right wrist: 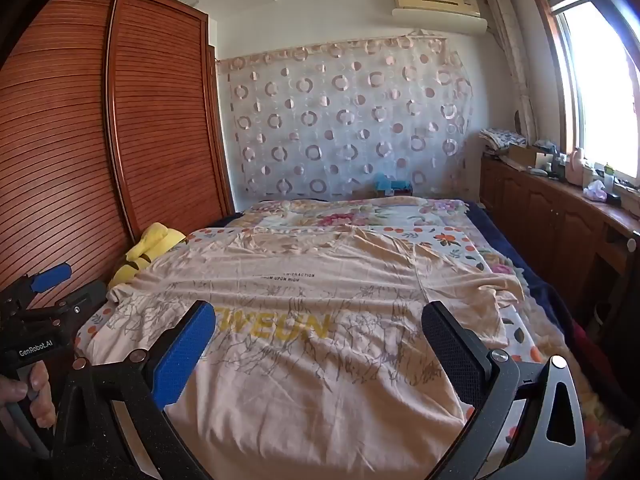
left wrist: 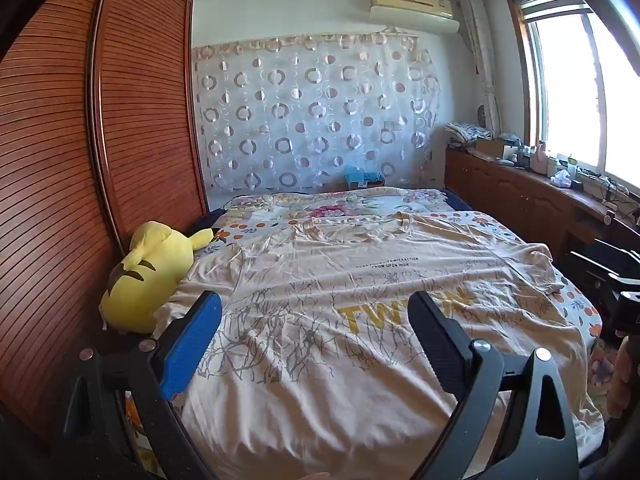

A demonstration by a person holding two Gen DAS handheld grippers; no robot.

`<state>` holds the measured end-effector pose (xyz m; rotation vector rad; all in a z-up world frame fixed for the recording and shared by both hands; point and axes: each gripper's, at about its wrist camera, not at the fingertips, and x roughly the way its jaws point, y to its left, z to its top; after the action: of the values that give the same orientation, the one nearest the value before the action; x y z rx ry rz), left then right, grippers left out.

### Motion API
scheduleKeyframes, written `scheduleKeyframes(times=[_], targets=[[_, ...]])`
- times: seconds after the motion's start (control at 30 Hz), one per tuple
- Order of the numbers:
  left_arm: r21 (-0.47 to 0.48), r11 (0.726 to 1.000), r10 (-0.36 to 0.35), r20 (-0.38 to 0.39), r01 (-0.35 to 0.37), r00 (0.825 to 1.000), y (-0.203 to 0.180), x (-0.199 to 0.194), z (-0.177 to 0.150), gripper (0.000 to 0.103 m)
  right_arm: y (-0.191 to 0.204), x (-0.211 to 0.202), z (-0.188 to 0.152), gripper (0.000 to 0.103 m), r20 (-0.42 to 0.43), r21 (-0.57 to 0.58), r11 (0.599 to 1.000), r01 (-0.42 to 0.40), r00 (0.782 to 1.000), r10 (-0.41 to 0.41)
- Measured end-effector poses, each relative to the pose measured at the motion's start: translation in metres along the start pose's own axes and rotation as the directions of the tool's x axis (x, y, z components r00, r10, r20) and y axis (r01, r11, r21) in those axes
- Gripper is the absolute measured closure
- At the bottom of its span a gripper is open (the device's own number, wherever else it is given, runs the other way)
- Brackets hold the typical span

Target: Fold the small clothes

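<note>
T-shirt spread flat on bed, both tools released above its hem.
Left tool and right tool hover over the near edge, grasping nothing; shirt's long axis runs toward the headboard end, collar farthest; yellow plush toy at the left edge.

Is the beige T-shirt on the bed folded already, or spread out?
Spread out. The T-shirt lies flat, print facing up, both sleeves out to the sides, wrinkled but with no fold.

Home bedroom: bed with floral sheet, slatted wardrobe (air conditioner above), window cabinets.
</note>
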<state>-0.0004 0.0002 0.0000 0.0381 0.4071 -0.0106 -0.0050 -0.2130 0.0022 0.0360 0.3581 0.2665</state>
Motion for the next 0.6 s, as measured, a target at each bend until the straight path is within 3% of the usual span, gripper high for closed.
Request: scheduleKeyframes(times=[0.6], targets=[[0.005, 1.0, -0.003, -0.007, 0.003, 1.0, -0.002, 0.0013, -0.0011, 0.008, -0.0018, 0.0008, -0.0024, 0.0, 0.002, 0.0, 1.0, -0.001, 1.0, 0.001]])
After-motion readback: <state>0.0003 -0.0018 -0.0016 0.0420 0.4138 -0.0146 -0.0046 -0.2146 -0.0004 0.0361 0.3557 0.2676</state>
